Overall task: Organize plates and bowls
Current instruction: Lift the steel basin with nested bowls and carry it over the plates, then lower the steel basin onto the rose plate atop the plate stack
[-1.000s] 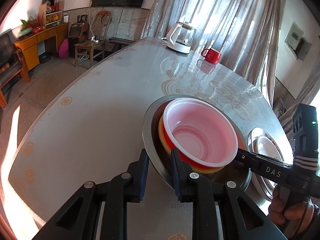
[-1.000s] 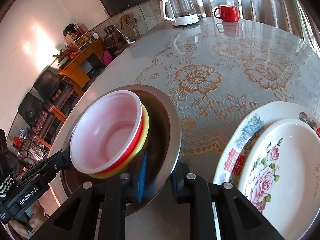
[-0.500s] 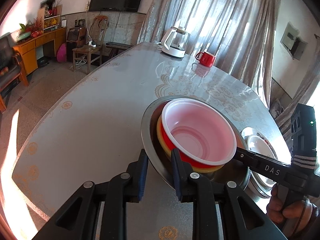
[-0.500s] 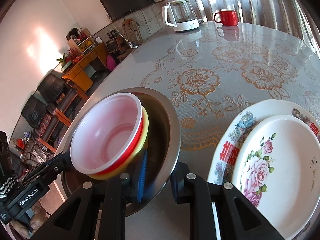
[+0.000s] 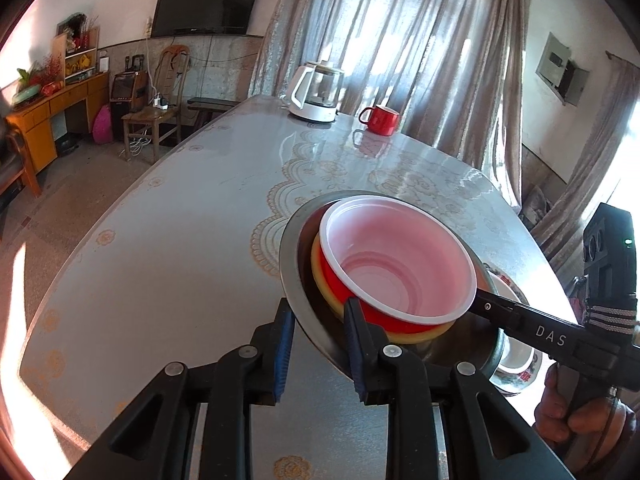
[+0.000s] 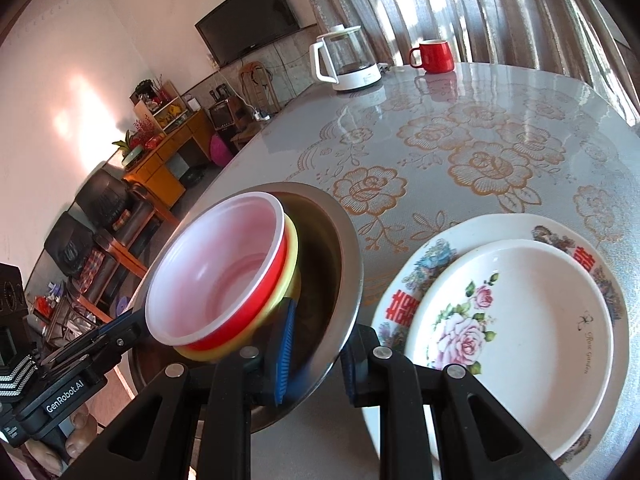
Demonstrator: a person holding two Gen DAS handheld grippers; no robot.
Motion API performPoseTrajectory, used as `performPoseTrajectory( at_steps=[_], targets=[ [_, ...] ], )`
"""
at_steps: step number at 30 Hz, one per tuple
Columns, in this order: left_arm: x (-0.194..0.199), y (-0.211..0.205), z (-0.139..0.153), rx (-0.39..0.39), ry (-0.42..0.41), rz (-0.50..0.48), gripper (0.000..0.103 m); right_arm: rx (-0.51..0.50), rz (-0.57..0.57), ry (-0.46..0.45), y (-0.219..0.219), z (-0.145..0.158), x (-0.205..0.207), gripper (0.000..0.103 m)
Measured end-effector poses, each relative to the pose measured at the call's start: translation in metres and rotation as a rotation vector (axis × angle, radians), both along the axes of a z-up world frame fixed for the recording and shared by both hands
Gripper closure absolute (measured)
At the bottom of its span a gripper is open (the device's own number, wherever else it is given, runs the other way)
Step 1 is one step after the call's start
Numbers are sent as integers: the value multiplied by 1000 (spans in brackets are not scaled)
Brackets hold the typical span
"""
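Observation:
A steel bowl [image 5: 291, 248] [image 6: 344, 248] holds a red bowl with a white inside [image 5: 400, 264] [image 6: 224, 272], nested in a yellow bowl [image 5: 322, 280] [image 6: 294, 256]. The stack hangs tilted above the table. My left gripper [image 5: 318, 336] grips the steel bowl's near rim, one finger inside and one outside; its jaws are opening slightly with the rim still between them. My right gripper [image 6: 316, 348] is shut on the opposite rim. Each gripper shows in the other's view, with a hand on its handle.
Two flowered plates are stacked on the table, a small rose plate [image 6: 512, 320] on a larger one [image 6: 436, 252], just right of the bowls. A white kettle [image 5: 316, 92] and red mug [image 5: 380, 120] stand at the far edge. Chairs and a cabinet stand beyond the table.
Both grippers have risen with the bowl stack, which now hangs higher over the table. The plates show more fully in the right wrist view.

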State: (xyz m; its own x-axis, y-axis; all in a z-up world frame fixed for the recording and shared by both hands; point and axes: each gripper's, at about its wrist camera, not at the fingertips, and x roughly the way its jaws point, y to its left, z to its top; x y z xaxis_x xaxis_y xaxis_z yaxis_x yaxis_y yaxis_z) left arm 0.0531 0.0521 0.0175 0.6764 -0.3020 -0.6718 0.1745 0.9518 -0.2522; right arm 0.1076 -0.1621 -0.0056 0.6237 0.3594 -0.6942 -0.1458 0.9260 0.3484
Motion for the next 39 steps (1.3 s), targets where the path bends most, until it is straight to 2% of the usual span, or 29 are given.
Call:
performPoseTrajectory(
  at_steps=[26, 39],
  targets=[
    [12, -104, 19, 27, -16, -255, 75, 10, -232, -51, -100, 22, -51, 83],
    [25, -147, 10, 3, 59, -351, 75, 2, -338, -37, -140, 19, -65, 83]
  ],
)
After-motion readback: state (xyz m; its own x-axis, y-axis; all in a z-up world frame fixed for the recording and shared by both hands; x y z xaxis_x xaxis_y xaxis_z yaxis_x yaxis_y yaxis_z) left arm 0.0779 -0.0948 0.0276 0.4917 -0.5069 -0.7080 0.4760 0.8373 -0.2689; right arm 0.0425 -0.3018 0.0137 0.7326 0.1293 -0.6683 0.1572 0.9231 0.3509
